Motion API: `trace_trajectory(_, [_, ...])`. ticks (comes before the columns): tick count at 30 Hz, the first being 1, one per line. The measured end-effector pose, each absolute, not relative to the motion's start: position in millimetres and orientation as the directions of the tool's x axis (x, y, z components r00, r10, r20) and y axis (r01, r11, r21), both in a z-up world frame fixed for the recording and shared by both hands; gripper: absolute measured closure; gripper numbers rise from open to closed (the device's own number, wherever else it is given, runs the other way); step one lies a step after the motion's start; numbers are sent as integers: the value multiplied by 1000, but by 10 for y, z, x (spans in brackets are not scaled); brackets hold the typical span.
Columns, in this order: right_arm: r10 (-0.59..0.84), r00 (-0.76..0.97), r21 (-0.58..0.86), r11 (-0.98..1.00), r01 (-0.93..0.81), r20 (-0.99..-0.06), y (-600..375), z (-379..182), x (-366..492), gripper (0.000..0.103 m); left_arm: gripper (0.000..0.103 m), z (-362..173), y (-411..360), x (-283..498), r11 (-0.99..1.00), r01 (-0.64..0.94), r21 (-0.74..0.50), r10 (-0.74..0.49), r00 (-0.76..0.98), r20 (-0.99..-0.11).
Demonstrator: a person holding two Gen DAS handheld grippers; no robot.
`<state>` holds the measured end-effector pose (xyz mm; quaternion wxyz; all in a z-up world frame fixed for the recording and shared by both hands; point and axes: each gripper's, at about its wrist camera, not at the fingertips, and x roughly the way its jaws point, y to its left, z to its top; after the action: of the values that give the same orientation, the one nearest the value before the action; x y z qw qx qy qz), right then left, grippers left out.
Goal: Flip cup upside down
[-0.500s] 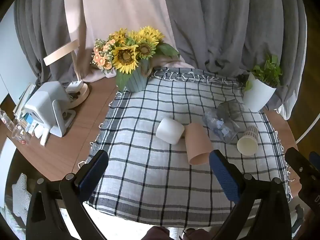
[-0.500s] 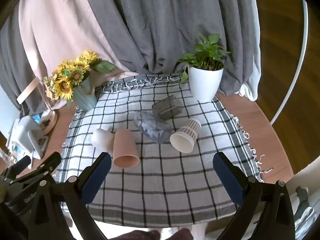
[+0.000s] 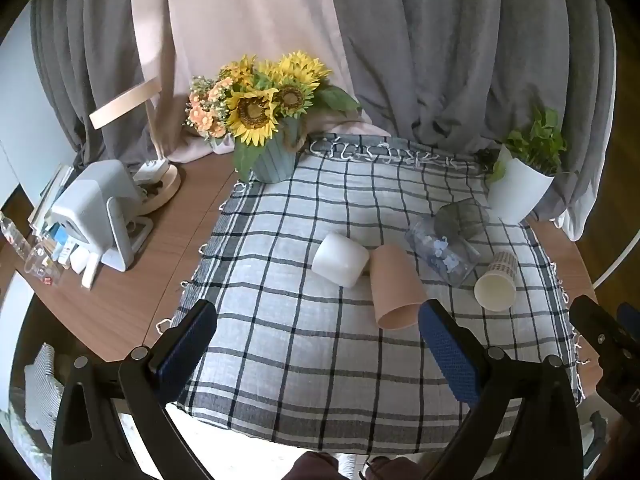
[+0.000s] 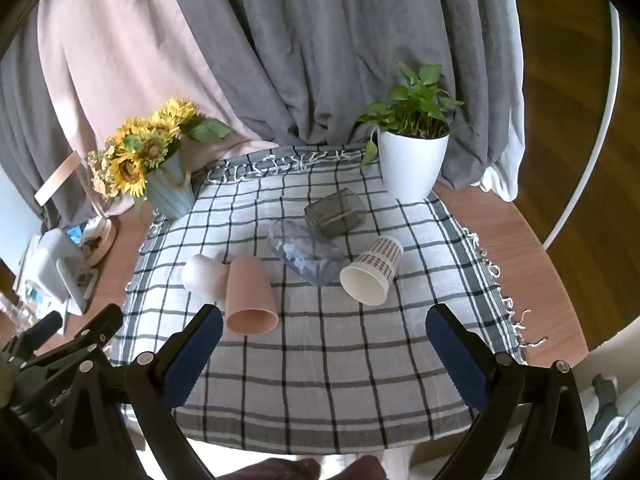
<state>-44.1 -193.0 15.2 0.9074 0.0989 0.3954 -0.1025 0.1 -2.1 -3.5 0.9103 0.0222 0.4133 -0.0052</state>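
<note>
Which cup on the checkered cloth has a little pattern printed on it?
The paper cup, lying on its side at the right end of the row. Its outside has a brown checked print; the pink cup and white cup are plain.

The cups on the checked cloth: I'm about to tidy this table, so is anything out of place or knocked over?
All five lie on their sides: the white cup touching the pink cup, the clear patterned glass, the grey tinted glass and the paper cup. No spill or damage shows.
</note>
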Motion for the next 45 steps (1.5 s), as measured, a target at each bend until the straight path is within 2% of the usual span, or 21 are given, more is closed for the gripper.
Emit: trace_trajectory(45, [-104,656,97,960,264,-748,-1920,120,-376,1,0,-65,50,-21,1000,14,26,11,653,-758])
